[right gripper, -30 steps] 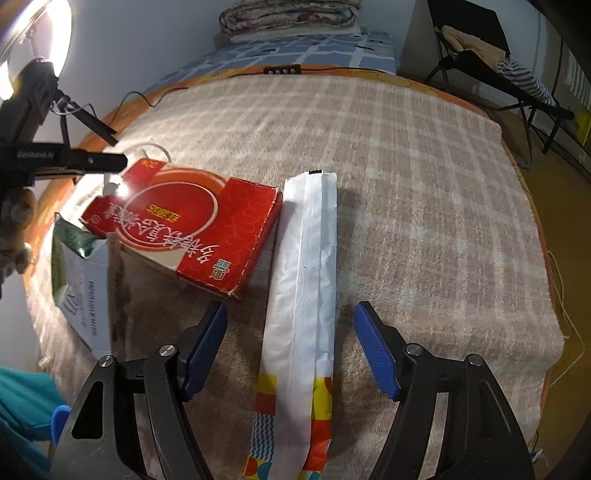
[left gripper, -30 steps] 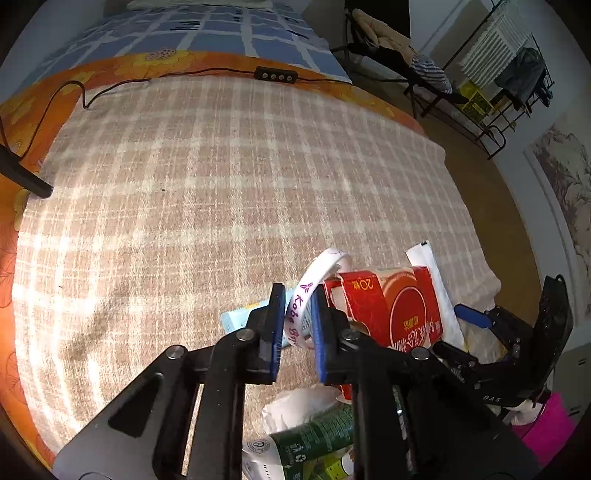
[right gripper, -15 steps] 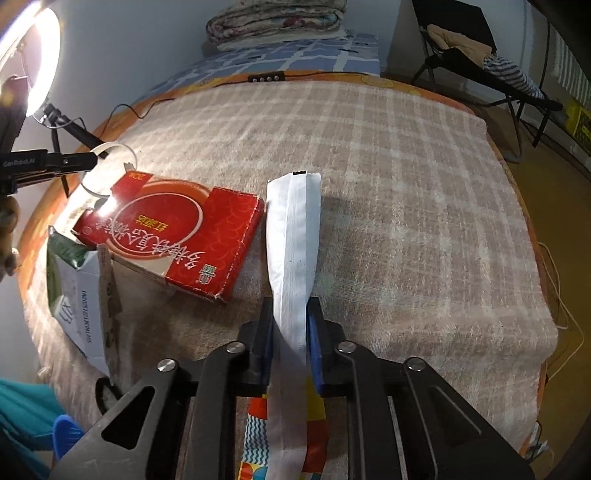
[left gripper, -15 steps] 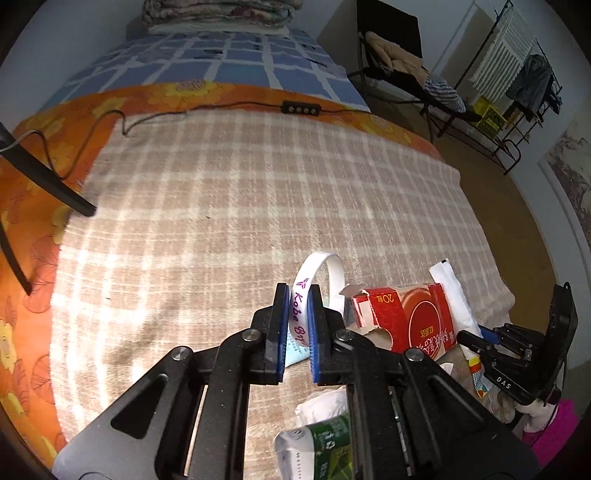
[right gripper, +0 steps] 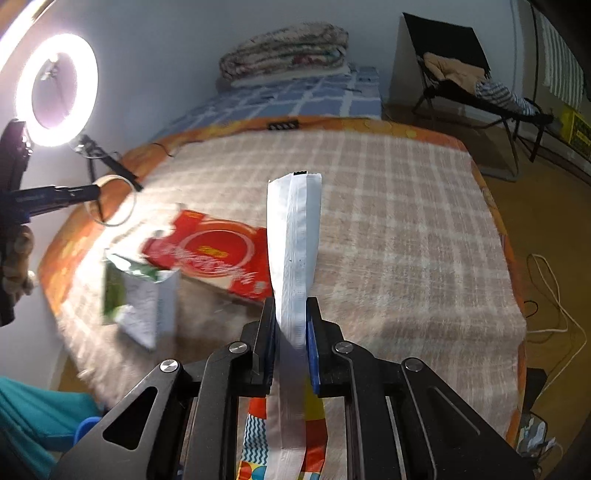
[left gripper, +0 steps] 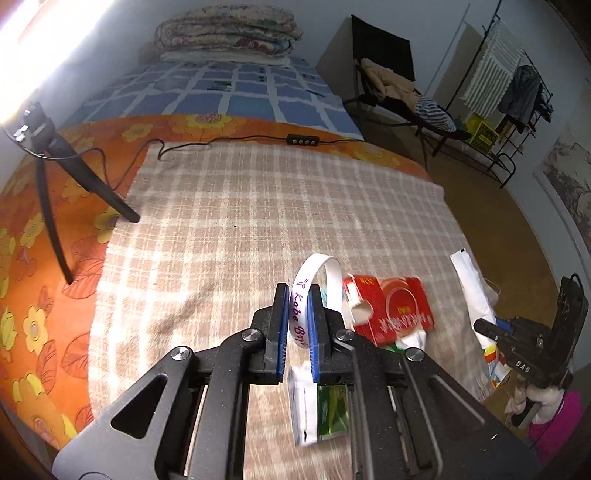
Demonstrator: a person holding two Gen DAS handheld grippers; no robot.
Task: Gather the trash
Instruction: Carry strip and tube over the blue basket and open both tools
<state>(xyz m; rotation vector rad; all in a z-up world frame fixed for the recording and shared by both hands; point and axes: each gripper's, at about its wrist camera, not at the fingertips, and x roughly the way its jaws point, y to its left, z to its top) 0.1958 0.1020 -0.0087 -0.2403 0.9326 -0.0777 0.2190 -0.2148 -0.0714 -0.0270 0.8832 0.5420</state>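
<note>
My left gripper (left gripper: pixel 297 299) is shut on a white looped band (left gripper: pixel 317 275) with purple lettering, held above the plaid blanket (left gripper: pixel 258 206). My right gripper (right gripper: pixel 291 314) is shut on a long white wrapper (right gripper: pixel 293 236) with a colourful end, raised off the bed. In the left wrist view the wrapper (left gripper: pixel 471 284) and right gripper (left gripper: pixel 495 328) show at the right. A red carton (left gripper: pixel 391 310) lies on the blanket, seen also as the red carton (right gripper: pixel 214 254). A green-and-white carton (right gripper: pixel 140 295) lies beside it, low as the green-and-white carton (left gripper: pixel 321 410).
A ring light (right gripper: pixel 55 90) on a black tripod (left gripper: pixel 59 184) stands at the bed's left. A cable with a remote (left gripper: pixel 301 140) crosses the orange sheet. A folded quilt (left gripper: pixel 229 31) lies at the head. A chair (left gripper: pixel 388 85) and drying rack (left gripper: pixel 509 92) stand on the floor.
Both grippers closed on their items and lifted. The band and the wrapper rose off the blanket, and the views pulled back from the bed.
</note>
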